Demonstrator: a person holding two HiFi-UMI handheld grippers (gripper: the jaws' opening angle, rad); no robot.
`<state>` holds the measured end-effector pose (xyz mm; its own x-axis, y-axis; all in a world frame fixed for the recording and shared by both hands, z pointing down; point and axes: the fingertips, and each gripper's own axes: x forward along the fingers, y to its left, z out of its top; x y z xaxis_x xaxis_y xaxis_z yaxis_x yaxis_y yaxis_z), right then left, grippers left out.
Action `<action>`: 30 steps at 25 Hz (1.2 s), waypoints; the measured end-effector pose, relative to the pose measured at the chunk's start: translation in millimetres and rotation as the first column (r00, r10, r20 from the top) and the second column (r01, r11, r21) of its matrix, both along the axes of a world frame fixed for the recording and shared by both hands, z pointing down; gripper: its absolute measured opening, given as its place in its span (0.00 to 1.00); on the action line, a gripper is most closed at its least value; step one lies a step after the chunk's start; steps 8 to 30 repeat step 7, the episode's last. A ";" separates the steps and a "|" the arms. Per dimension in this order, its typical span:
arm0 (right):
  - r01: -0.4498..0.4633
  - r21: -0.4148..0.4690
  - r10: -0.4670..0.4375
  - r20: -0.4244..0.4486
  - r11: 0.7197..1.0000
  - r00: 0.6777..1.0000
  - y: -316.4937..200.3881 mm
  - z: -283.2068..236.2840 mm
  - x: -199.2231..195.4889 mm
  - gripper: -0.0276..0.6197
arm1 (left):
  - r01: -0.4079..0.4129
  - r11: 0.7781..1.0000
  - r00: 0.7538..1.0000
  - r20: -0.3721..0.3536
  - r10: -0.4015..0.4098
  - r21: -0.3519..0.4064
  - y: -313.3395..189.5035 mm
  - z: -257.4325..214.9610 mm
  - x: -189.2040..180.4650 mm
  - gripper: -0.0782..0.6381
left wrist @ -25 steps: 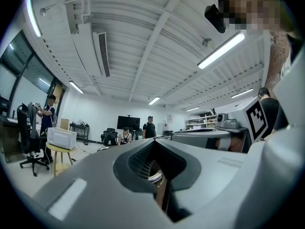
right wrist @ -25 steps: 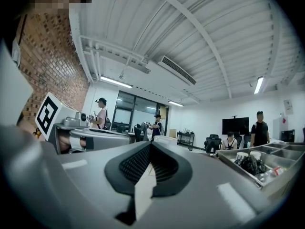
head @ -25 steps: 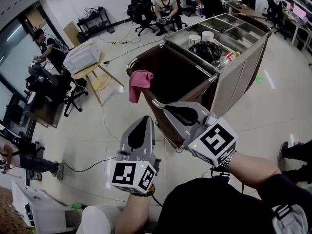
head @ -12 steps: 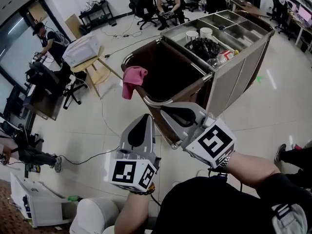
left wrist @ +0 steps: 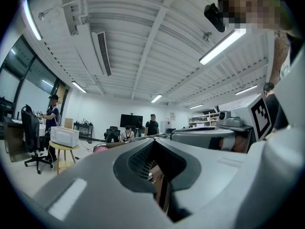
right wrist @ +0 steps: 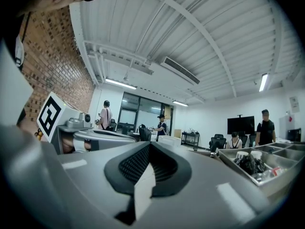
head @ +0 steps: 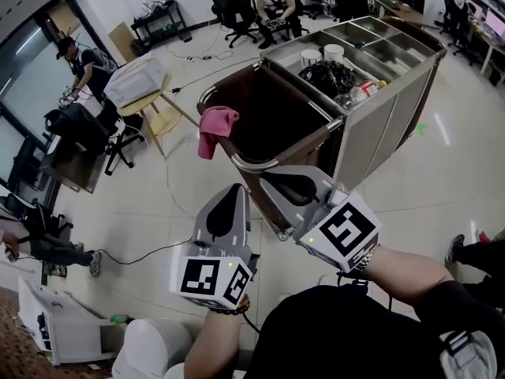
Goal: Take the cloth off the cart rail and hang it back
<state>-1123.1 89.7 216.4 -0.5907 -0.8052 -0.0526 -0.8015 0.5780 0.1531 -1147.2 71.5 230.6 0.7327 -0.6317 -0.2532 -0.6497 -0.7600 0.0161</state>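
Note:
A pink cloth hangs over the left corner of the cart rail, a curved metal bar round the cart's brown bag. In the left gripper view the pink cloth shows low and far off. Both grippers are held up side by side near my chest, well short of the cart. My left gripper is shut with nothing in it and points toward the cloth. My right gripper is shut and empty too, in front of the rail's near end.
The steel cart top holds cups, a dark bag and bottles in its bins. A yellow stool with a white box stands left of the cart. Cables lie on the floor. People sit and stand at the back and left. A white bin is near my feet.
The cart and cloth have shifted slightly up and to the left in the head view. Both grippers keep their pose and stay shut.

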 end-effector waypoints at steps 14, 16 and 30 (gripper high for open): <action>-0.018 -0.100 0.025 0.060 0.995 0.998 9.5 -9.0 14.2 0.04 | -0.004 1.000 1.000 0.006 0.004 -0.004 6.8 -9.3 18.4 0.11; -0.018 -0.100 0.025 0.060 0.995 0.998 9.5 -9.0 14.2 0.04 | -0.004 1.000 1.000 0.006 0.004 -0.004 6.8 -9.3 18.4 0.11; -0.018 -0.100 0.025 0.060 0.995 0.998 9.5 -9.0 14.2 0.04 | -0.004 1.000 1.000 0.006 0.004 -0.004 6.8 -9.3 18.4 0.11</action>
